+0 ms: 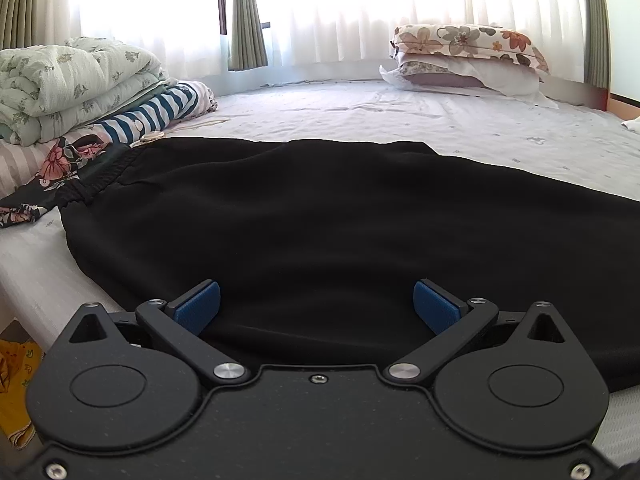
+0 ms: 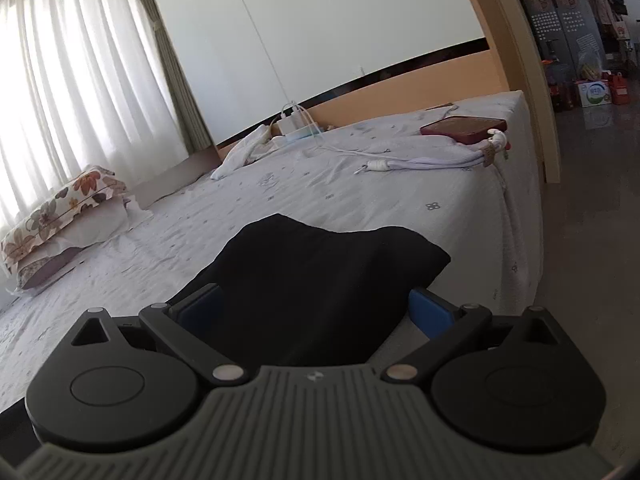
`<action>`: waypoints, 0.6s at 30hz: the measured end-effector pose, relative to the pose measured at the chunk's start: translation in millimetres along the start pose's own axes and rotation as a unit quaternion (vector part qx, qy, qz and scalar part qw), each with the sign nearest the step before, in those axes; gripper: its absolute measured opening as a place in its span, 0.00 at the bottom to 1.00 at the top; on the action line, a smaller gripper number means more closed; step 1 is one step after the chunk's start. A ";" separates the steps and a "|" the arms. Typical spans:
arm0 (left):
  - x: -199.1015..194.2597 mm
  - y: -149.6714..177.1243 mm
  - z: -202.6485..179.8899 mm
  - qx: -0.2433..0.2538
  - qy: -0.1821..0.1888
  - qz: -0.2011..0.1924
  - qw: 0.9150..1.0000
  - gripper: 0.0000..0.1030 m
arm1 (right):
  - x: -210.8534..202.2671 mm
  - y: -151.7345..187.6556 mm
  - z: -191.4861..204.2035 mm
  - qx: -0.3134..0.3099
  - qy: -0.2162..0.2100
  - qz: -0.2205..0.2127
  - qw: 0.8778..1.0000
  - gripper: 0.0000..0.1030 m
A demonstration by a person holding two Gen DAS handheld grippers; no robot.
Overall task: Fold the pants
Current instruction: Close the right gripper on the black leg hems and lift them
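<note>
Black pants (image 1: pixel 320 220) lie spread across the near part of the bed, with the elastic waistband (image 1: pixel 80 190) at the left. My left gripper (image 1: pixel 316 306) is open, its blue pads (image 1: pixel 198 306) wide apart over the near edge of the fabric. In the right wrist view the leg end of the pants (image 2: pixel 320 276) lies near the bed's right edge. My right gripper (image 2: pixel 316 312) is open, with the black fabric lying between its two blue pads (image 2: pixel 430 312).
A folded quilt (image 1: pixel 68 84) and striped and floral clothes (image 1: pixel 120 128) lie at the left. Pillows (image 1: pixel 468 60) sit at the far side. A phone (image 2: pixel 464 126), cables (image 2: pixel 420 164) and a charger (image 2: pixel 296 126) lie on the bed sheet (image 2: pixel 320 184). The floor (image 2: pixel 592 240) lies right of the bed.
</note>
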State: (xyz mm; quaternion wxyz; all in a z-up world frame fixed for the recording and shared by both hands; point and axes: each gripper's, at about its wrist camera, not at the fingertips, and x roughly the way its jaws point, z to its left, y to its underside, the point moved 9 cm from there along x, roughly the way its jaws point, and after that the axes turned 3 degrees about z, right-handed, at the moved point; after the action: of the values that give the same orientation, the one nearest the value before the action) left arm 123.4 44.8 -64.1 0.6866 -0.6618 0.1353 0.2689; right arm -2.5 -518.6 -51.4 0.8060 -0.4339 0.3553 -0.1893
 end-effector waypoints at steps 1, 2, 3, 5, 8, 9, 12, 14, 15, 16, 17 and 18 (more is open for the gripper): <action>0.1 -0.2 0.1 -0.001 -0.001 0.001 1.000 1.00 | 2.0 0.9 0.7 -0.004 0.002 0.004 1.000 1.00; 0.3 -0.3 0.1 -0.001 -0.002 0.002 1.000 1.00 | 1.6 2.3 1.3 -0.006 0.006 0.006 1.000 1.00; 0.5 -0.5 0.1 -0.002 -0.002 0.003 1.000 1.00 | 2.9 2.8 1.9 -0.007 0.008 0.008 1.000 1.00; 0.9 -0.8 0.0 -0.002 -0.003 0.004 1.000 1.00 | 5.1 1.9 2.0 -0.012 0.014 0.006 1.000 1.00; 0.7 -1.3 0.1 0.000 -0.003 0.002 1.000 1.00 | 16.5 -4.7 2.2 -0.036 0.025 0.009 0.999 1.00; 0.8 -1.5 -0.5 0.001 -0.003 0.001 1.000 1.00 | 21.7 -7.7 2.0 -0.050 0.033 0.011 0.998 1.00; 1.8 -2.1 -2.7 -0.001 -0.007 0.000 1.000 1.00 | 31.9 -16.8 3.4 -0.106 0.048 0.009 0.993 1.00; 2.0 -1.9 -3.2 -0.003 -0.011 -0.001 1.000 1.00 | 34.1 -20.9 2.2 -0.111 0.036 0.012 0.993 1.00; 2.1 -1.4 -3.4 -0.004 -0.013 -0.001 1.000 1.00 | 33.1 -21.9 1.2 -0.104 0.023 0.013 0.994 1.00; 2.3 -1.6 -3.7 -0.004 -0.014 -0.001 1.000 1.00 | 32.1 -21.5 1.6 -0.102 0.012 0.016 0.995 1.00; 2.3 -1.5 -4.0 -0.005 -0.016 -0.001 1.000 1.00 | 30.8 -20.6 2.5 -0.105 0.005 0.019 0.994 1.00; 2.3 -1.4 -4.2 -0.006 -0.017 -0.001 1.000 1.00 | 29.5 -19.4 3.3 -0.108 -0.001 0.021 0.994 1.00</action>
State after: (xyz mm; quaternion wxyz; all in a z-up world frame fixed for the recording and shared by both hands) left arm 126.8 41.1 -64.6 0.6849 -0.6614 0.1215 0.2804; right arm 19.9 -545.5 -46.0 0.7583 -0.5113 0.3821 -0.1328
